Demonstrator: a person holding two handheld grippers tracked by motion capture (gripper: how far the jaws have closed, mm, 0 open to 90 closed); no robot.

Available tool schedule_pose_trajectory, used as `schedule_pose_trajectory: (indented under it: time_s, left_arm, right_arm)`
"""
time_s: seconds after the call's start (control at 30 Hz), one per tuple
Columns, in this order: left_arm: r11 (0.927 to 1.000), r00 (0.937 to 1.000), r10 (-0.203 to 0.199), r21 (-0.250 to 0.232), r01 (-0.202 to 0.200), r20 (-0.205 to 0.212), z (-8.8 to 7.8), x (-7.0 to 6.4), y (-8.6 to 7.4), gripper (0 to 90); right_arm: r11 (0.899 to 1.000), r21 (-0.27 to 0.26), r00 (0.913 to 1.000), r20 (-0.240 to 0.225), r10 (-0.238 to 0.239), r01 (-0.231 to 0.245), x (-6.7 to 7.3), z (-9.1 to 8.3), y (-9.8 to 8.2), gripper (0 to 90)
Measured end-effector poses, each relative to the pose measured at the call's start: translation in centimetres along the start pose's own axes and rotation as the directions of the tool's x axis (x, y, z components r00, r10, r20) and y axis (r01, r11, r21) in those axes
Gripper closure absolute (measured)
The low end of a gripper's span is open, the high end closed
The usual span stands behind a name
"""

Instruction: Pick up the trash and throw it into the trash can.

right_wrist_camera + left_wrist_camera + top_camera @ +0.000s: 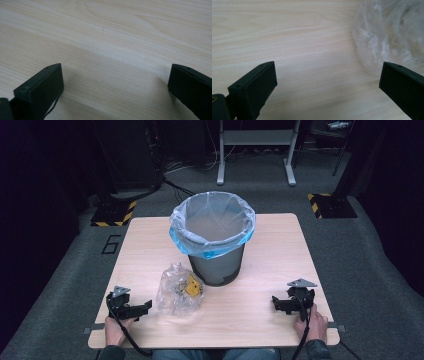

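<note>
Both grippers rest low on the tabletop [260, 320], jaws wide.
We see the clear plastic bag [179, 291] just beside our left gripper [325, 82], before the lined bin [214, 237]; our right gripper [115, 83] holds nothing.

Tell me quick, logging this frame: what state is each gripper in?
Left gripper: open, empty, beside the clear plastic bag.
Right gripper: open, empty, over the table.

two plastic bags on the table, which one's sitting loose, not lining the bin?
The clear crumpled bag with something yellow inside, lying on the table beside the left gripper. The blue-tinted bag lines the grey bin.
</note>
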State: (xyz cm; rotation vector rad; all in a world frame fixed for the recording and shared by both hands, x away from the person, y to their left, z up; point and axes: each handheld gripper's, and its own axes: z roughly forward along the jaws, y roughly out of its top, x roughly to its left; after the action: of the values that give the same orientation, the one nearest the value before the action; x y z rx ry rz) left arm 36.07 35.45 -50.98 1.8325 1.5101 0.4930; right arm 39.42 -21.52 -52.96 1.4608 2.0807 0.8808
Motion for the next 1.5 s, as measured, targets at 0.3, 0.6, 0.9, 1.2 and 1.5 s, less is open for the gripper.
schedule_pose_trajectory:
  time_s: [0.3,0.6,0.9,1.2,1.5]
  left_arm:
    - [0.9989,0.9978,0.046,0.011,-0.047,0.048,0.5,-2.1,2.3,0.8]
    - [0.9925,0.9901,0.119,0.021,-0.12,0.075,1.5,-4.5,4.5,0.7]
    - [0.9861,0.9827,0.16,0.029,-0.164,0.092,2.1,-5.8,6.1,1.0]
    - [0.9802,0.9788,0.177,0.072,-0.185,0.103,3.5,-6.6,6.8,2.0]
    - [0.9798,0.9814,0.164,0.099,-0.174,0.1,4.9,-6.7,6.6,12.8]
  right_arm:
    - [1.0,0.001,1.0,0.002,-0.001,0.001,0.0,0.0,0.0,0.0]
    - [1.0,-0.001,1.0,0.003,-0.001,0.001,0.0,0.0,0.0,0.0]
    - [1.0,0.0,1.0,0.0,-0.002,0.002,-0.1,0.0,0.0,0.0]
    - [1.0,-0.001,1.0,0.002,0.0,0.0,-0.1,0.0,0.0,0.0]
    - [1.0,0.0,1.0,0.004,0.0,0.0,-0.1,0.0,0.0,0.0]
